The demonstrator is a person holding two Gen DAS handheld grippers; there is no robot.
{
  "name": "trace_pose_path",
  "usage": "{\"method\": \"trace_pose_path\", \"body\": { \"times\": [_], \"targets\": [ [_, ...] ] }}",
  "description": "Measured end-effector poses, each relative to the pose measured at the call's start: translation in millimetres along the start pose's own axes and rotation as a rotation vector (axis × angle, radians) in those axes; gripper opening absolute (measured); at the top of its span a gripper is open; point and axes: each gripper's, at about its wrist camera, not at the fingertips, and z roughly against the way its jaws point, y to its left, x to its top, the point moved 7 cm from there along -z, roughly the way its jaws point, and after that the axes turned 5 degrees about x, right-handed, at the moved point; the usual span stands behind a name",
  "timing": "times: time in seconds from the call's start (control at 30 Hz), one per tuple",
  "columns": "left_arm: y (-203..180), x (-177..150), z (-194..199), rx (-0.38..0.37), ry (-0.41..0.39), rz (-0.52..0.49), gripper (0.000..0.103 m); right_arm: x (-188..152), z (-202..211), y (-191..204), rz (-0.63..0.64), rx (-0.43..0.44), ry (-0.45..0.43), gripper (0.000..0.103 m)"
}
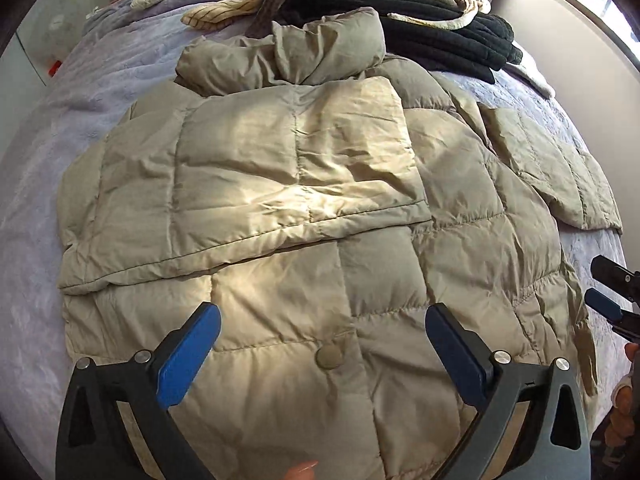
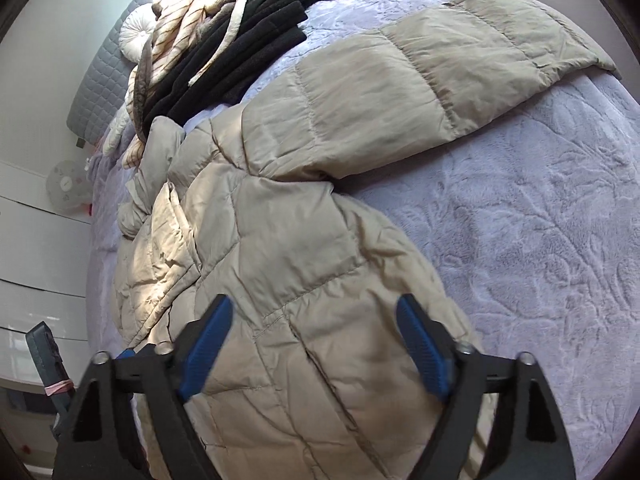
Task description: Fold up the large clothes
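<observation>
Both your left tool point(image 1: 322, 330) and right tool point(image 2: 314, 322) gape empty over the jacket point(image 1: 280, 184); its unfolded sleeve point(image 2: 420, 72) could drag the folded one loose.

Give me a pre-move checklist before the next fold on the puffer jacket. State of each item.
1. Left claw open, nothing held: ok.
2. Right claw open, nothing held: ok.
3. One sleeve folded across the jacket body: ok.
4. Other sleeve folded in: not ok, it lies spread out on the purple bedspread.
5. Clothes pile clear of the collar: cannot tell, they look close.
</observation>
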Motion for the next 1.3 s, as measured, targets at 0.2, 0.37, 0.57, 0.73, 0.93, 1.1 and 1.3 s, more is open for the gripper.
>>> {"method": "trace_pose_path", "body": {
  "times": [0.2,0.37,0.57,0.73,0.93,1.1,1.3],
  "targets": [
    [-17.2,-1.2,-5.9,0.002,0.043,0.013,0.102,11.7,2.1,-10.0,0.008,0.003,-0.009,0.092],
    [-26.1,-0.2,-11.7,0.011,0.064,0.013,0.102,17.8,6.2,-18.5,-0.021,0.045,-0.03,0.103],
    [-38.5,3.9,-12.8,-0.013,0.063,0.02,0.102,36.5,16.7,-48.5,-0.102,0.044,-0.021,0.103],
    [-54.9,11.2,-17.7,-0.05,0.069,0.023,0.102,54.9,34.3,-83.2,-0.212,0.061,-0.072,0.103],
    [-68.6,17.1,-18.5,-0.069,0.076,0.008,0.102,92.7,58.9,-132.1,-0.311,0.062,-0.19,0.103],
    [-79.7,25.5,-20.2,-0.051,0.063,-0.019,0.102,134.6,68.3,-165.8,-0.414,0.132,-0.278,0.103],
    [-85.4,25.9,-25.5,-0.068,0.1,0.007,0.102,173.9,56.9,-190.5,-0.536,0.223,-0.321,0.099]
  ]
}}
